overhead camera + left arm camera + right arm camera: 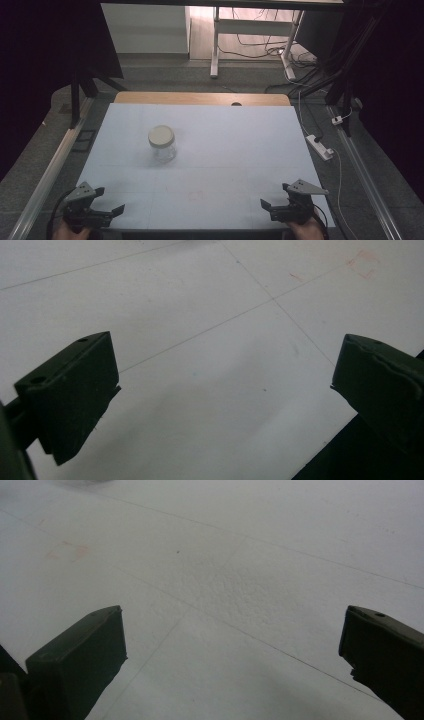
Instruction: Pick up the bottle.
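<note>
**Both grippers wide at the near edge, jar alone farther up the table**

Down at the bottom of the high view, two hands come in from the frame's lower edge, each holding a gripper. The left gripper (109, 199) sits at the lower left of the frame, at the near edge of the white table (240, 150), its jaws spread apart with nothing between them. In the left gripper view the same gripper (225, 385) shows its two black jaws at the far left and far right of the frame, with bare white tabletop, crossed by thin lines, in the gap; a faint red mark (364, 264) lies in the upper right corner.

At the lower right of the high view the right gripper (276, 196) rests at the same near edge, its jaws likewise held wide and empty, a grey three-cornered plate (307, 187) on top. In the right gripper view that gripper (232, 645) again has one jaw at each side of the frame, with plain table surface between them.

Farther up, left of the middle of the high view, stands a clear glass jar (162, 143), upright, with a pale round lid (161, 135) on it. It is well apart from both grippers and touches neither.

Beyond the table's far wooden edge (200, 98), in the upper part of the frame, lie grey floor, white desk legs (215, 45) and loose cables; a white power strip (320, 146) lies on the floor at the right.
</note>
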The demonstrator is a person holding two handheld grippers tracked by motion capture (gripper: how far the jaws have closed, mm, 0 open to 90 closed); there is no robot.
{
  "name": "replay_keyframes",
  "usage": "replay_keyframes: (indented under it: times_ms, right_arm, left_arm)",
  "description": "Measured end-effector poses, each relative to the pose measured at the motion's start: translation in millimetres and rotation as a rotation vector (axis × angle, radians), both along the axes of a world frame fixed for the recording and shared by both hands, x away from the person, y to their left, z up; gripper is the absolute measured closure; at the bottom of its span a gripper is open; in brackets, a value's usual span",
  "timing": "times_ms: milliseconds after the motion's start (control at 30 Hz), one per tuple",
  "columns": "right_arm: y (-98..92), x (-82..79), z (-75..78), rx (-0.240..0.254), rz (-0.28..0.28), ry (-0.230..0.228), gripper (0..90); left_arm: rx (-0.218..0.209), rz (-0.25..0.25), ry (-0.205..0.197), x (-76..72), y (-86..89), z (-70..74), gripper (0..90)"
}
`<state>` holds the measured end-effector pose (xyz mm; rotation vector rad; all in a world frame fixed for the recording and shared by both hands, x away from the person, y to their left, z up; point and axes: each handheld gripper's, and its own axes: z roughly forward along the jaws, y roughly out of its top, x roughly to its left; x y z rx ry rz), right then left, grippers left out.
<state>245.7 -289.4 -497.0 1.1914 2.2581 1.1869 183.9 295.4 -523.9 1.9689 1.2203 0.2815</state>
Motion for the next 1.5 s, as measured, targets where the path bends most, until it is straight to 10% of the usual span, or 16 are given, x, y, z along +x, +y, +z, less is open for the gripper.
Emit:
replay_keyframes:
  times_ms: [1500]
  right_arm:
    - [1.4, 1.8, -1.2, -0.009, 0.022, 0.021, 0.0]
  left_arm:
    - [0.051, -0.013, -0.033, 7.2, -7.7, 4.7, 0.0]
